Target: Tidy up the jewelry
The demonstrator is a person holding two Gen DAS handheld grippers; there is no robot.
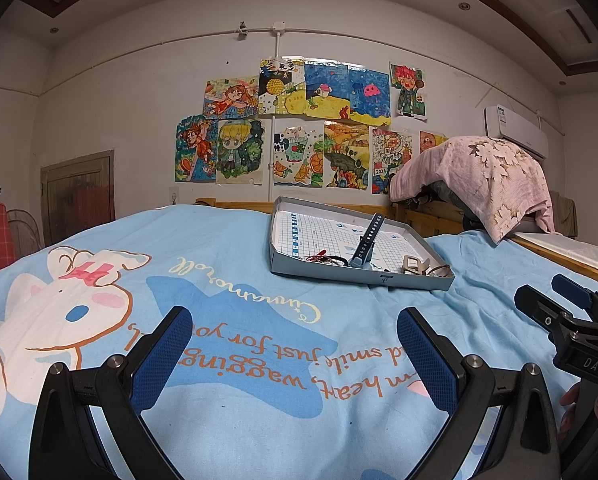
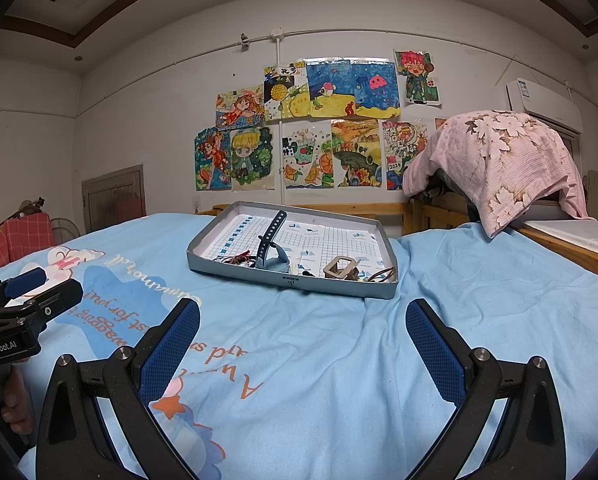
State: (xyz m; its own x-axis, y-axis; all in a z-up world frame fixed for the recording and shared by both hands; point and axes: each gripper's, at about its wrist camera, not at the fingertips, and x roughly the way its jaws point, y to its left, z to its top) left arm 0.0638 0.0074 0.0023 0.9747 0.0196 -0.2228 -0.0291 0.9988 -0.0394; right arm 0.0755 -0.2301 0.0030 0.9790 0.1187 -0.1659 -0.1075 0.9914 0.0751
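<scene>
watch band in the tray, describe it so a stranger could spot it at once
On the light blue bedsheet sits a shallow grey tray lined with grid paper. Near its front edge, the watch band is the long dark blue strap with holes, sticking up at a slant, unlike the low tangled pieces beside it.

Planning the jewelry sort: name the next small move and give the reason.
Probably ease the right gripper forward toward the tray. Both grippers are open and empty, short of the tray on the bed, while the blue strap and other pieces sit untouched inside it.
</scene>
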